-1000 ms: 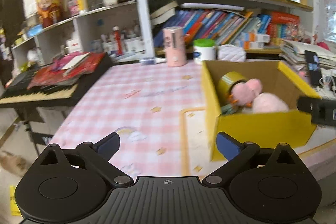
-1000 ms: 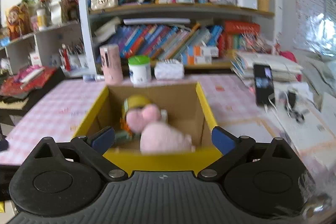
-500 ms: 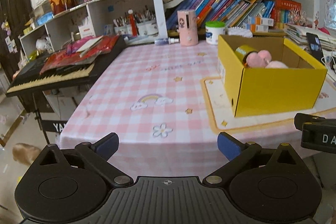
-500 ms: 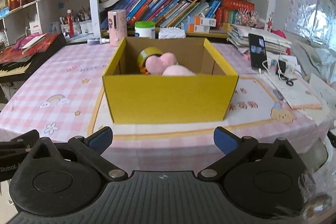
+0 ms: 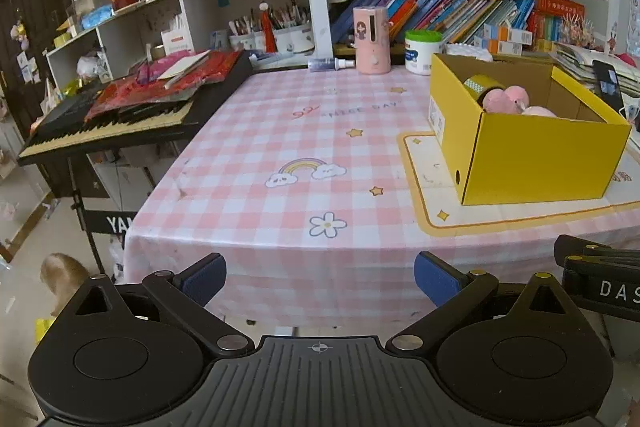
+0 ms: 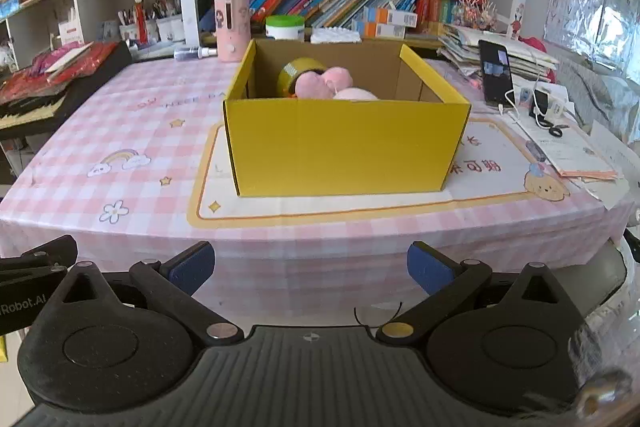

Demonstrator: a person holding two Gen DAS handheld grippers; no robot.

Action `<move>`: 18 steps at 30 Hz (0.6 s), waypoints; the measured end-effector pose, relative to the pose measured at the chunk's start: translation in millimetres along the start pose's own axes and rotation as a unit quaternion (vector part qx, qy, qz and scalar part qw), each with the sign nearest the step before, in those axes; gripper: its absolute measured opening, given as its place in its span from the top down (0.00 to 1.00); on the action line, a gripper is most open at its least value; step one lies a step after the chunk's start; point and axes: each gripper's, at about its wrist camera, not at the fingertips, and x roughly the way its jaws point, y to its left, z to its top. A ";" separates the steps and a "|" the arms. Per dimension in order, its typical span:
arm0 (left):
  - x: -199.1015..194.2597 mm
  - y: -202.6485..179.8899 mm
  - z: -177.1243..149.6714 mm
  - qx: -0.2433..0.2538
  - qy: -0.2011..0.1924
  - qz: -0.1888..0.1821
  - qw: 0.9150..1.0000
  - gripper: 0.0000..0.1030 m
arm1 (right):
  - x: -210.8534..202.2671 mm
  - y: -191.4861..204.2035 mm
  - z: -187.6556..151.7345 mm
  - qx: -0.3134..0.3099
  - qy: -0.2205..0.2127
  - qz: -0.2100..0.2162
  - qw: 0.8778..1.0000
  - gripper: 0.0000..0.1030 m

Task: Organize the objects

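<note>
Looking along the left wrist view, the left gripper [image 5: 320, 277] hangs off the near edge of the tabletop [image 5: 280, 147], its blue-padded fingers [image 5: 204, 277] spread wide with nothing between them. A pink checked tablecloth [image 5: 256, 131] covers the tabletop, and on its right part a yellow cardboard box [image 5: 532, 155] stands on a cream mat with an orange border [image 5: 428, 195]. Inside the box a roll of yellow tape [image 5: 480, 85] stands on edge against the far left corner, touching a pink plush toy [image 5: 508, 101]. Along the far edge stand a pink cylindrical container [image 5: 372, 41] and a white jar with a green lid [image 5: 422, 51], with a small spray bottle [image 5: 332, 65] lying beside them. An electronic keyboard [image 5: 120, 115] sits off the left edge. From the right wrist view, the right gripper [image 6: 310, 267] also hovers off the near edge, fingers [image 6: 428, 269] wide apart and holding nothing, facing the front wall of the yellow cardboard box [image 6: 344, 143]. The roll of yellow tape [image 6: 296, 75] and pink plush toy [image 6: 324, 83] show above the rim. A smartphone [image 6: 496, 73] is propped upright near the right edge, beside loose papers [image 6: 576, 155].
</note>
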 end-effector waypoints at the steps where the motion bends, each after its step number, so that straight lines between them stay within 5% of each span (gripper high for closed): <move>1: 0.4 0.6 0.0 -0.001 0.001 0.000 1.000 0.01 | -0.5 0.4 0.4 0.000 -0.001 0.001 1.000 0.00; 18: 0.3 -6.0 -0.4 -0.006 0.015 0.017 1.000 0.01 | -1.1 6.2 3.4 -0.008 -0.004 0.006 1.000 0.00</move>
